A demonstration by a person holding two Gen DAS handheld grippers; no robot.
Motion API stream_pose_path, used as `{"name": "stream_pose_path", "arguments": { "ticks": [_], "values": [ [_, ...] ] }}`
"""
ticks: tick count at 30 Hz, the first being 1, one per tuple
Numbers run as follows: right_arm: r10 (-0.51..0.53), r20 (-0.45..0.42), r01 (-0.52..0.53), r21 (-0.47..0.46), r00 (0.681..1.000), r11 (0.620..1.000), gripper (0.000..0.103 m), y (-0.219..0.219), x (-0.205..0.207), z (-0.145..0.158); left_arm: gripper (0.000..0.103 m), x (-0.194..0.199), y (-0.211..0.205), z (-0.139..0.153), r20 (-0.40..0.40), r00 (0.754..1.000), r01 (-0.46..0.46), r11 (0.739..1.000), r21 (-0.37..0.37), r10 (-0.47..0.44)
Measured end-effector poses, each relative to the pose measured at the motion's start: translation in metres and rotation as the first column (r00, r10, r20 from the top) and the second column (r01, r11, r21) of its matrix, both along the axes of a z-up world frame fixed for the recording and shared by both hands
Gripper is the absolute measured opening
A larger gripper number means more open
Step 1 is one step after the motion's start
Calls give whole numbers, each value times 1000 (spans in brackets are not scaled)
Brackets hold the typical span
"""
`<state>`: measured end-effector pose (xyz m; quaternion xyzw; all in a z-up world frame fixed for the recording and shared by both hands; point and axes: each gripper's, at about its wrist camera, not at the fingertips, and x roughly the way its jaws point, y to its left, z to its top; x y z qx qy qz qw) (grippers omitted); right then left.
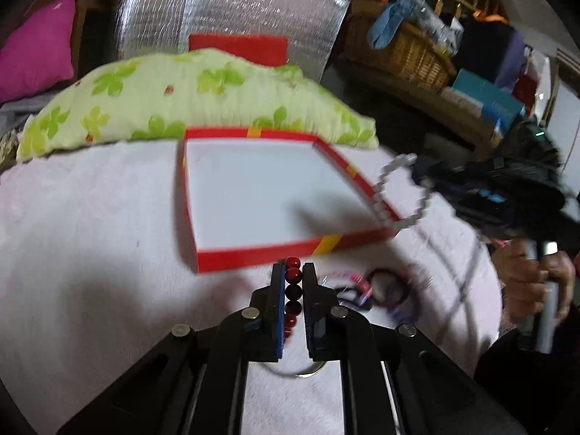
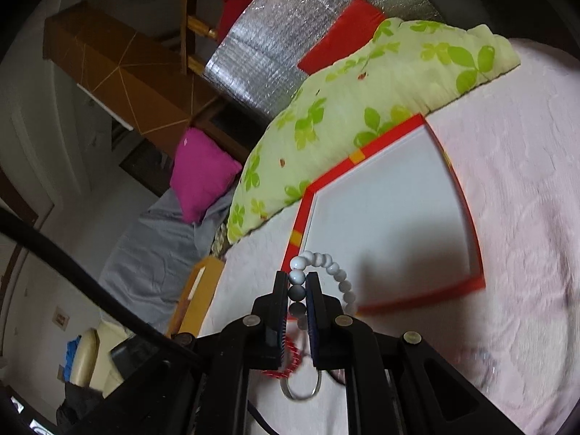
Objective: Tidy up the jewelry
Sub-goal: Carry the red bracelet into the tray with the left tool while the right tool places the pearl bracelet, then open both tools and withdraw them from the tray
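A shallow red box (image 1: 253, 253) with a white floor lies open on the pale pink bedspread (image 1: 90, 235); it shows again in the right wrist view as the red box (image 2: 475, 275). My left gripper (image 1: 293, 272) is shut on a strand of dark red beads (image 1: 293, 291), lifted just in front of the box's near wall. My right gripper (image 2: 298, 279) is shut on a white bead bracelet (image 2: 337, 272), which hangs by the box's edge. In the left wrist view that white bracelet (image 1: 384, 174) dangles over the box's right rim, with a person's hand (image 1: 533, 275) on the handle.
A green floral pillow (image 1: 181, 98) lies behind the box, with a silver foil sheet (image 1: 232, 11) and a magenta cushion (image 1: 40, 47) beyond. Dark hair ties (image 1: 391, 286) and a metal ring (image 1: 308, 371) lie on the bedspread. A red coiled band (image 2: 290, 359) and ring (image 2: 301, 391) lie under my right gripper.
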<state>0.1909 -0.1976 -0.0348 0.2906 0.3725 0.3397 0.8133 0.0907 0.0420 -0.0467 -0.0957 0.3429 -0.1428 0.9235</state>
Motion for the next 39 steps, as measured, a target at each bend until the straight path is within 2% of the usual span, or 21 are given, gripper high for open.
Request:
{"name": "stream_pose_path", "arguments": {
  "ticks": [5, 11, 14, 17, 21, 22, 24, 25, 26, 27, 30, 33, 39],
  "values": [
    [-13, -24, 13, 21, 1000, 1000, 11, 3, 27, -1, 10, 16, 2, 20, 27, 1000, 3, 1000, -26, -2],
    [-19, -52, 20, 12, 998, 1000, 11, 13, 62, -9, 10, 67, -1, 29, 31, 999, -35, 999, 26, 34],
    [-20, -71, 20, 5, 997, 1000, 11, 18, 77, -16, 10, 95, -4, 23, 19, 998, -63, 997, 49, 62],
    [-11, -105, 12, 12, 994, 1000, 11, 25, 92, -27, 10, 117, -3, 12, -19, 996, -90, 995, 36, 90],
    [-38, -118, 31, -56, 992, 998, 14, 27, 104, -38, 10, 132, -4, -2, -54, 992, -113, 990, 84, 117],
    [-61, -121, 52, -76, 991, 996, 14, 25, 105, -40, 12, 134, -5, -6, -69, 989, -120, 988, 99, 127],
    [-108, -145, 93, -110, 984, 990, 15, 16, 108, -44, 23, 132, -6, -10, -85, 989, -114, 986, 119, 125],
    [-137, -145, 119, -127, 980, 985, 16, 11, 108, -44, 35, 130, -7, -9, -75, 989, -116, 983, 140, 127],
    [-160, -137, 141, -142, 978, 980, 22, 7, 106, -42, 48, 127, -8, -8, -63, 989, -121, 979, 161, 133],
    [-175, -125, 155, -156, 977, 976, 31, 5, 104, -40, 53, 124, -10, -7, -48, 989, -129, 974, 186, 140],
    [-189, -79, 172, -181, 979, 968, 40, 0, 94, -30, 54, 110, -13, 1, -22, 991, -121, 967, 224, 129],
    [-175, -78, 159, -180, 981, 971, 50, -3, 80, -21, 54, 95, -15, 8, 5, 992, -121, 956, 269, 125],
    [-157, -15, 149, -255, 987, 956, 54, -9, 46, -3, 55, 64, -22, 17, 22, 995, -100, 941, 324, 98]
  ]
}}
